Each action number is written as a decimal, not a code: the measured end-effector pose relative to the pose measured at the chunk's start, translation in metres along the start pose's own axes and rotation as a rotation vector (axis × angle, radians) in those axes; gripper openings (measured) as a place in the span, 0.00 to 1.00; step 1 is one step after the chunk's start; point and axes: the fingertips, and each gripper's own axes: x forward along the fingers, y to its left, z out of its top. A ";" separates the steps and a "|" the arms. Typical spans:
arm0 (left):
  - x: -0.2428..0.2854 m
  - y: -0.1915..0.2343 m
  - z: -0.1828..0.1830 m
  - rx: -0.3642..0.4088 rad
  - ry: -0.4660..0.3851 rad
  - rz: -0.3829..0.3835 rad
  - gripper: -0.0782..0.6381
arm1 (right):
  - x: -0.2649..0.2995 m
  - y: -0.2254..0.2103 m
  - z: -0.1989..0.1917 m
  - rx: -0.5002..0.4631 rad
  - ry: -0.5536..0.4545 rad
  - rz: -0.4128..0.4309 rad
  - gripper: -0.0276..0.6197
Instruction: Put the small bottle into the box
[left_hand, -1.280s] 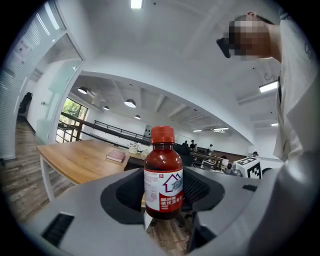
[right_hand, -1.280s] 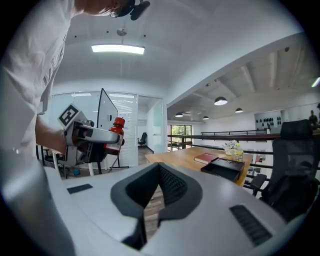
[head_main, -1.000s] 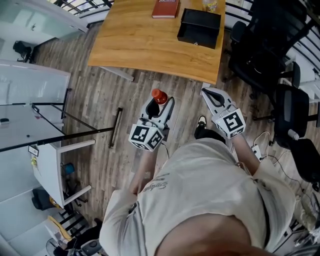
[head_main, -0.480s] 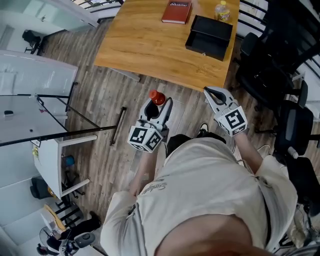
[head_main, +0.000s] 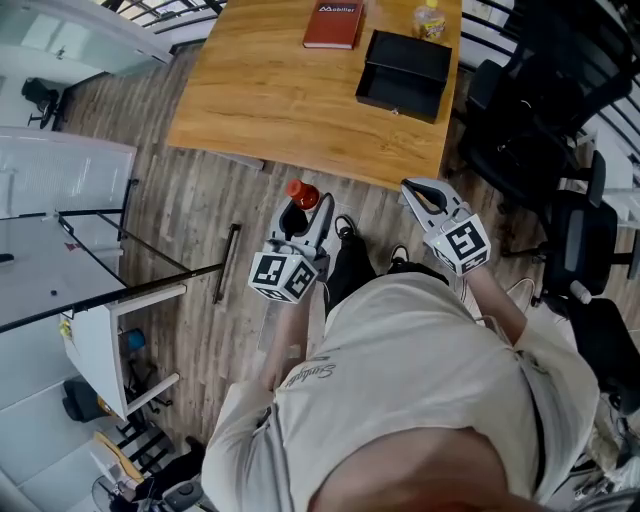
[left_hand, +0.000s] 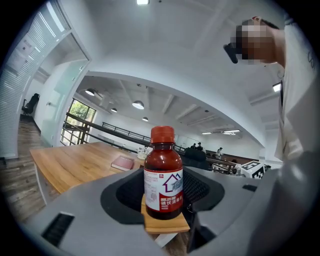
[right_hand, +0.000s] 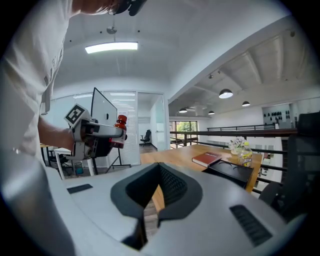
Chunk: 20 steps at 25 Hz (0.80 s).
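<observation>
A small brown bottle (head_main: 302, 193) with a red cap stands upright between the jaws of my left gripper (head_main: 300, 215), which is shut on it. In the left gripper view the bottle (left_hand: 163, 175) fills the middle, its white and red label facing the camera. An open black box (head_main: 404, 62) lies on the far right part of the wooden table (head_main: 270, 90), well ahead of both grippers. My right gripper (head_main: 425, 195) hovers just short of the table's near edge, jaws shut with nothing in them. From the right gripper view I see the box (right_hand: 231, 170) and the held bottle (right_hand: 119, 131).
A red book (head_main: 333, 24) and a yellow bottle (head_main: 430, 18) sit on the table behind the box. Black office chairs (head_main: 520, 110) crowd the right side. A white desk (head_main: 60, 270) with a glass panel stands at the left. Wooden floor lies between me and the table.
The person has stepped closer to the table, a leg now showing below. Both grippers keep their pose, and the bottle stays held in the left one.
</observation>
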 end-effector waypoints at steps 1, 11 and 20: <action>0.007 0.007 0.004 0.005 -0.002 -0.007 0.43 | 0.003 -0.002 -0.001 -0.001 0.012 -0.007 0.03; 0.073 0.074 0.050 -0.002 -0.023 -0.127 0.43 | 0.070 -0.045 0.039 -0.034 -0.014 -0.137 0.03; 0.132 0.119 0.073 0.046 0.023 -0.285 0.43 | 0.116 -0.076 0.059 -0.030 -0.042 -0.331 0.03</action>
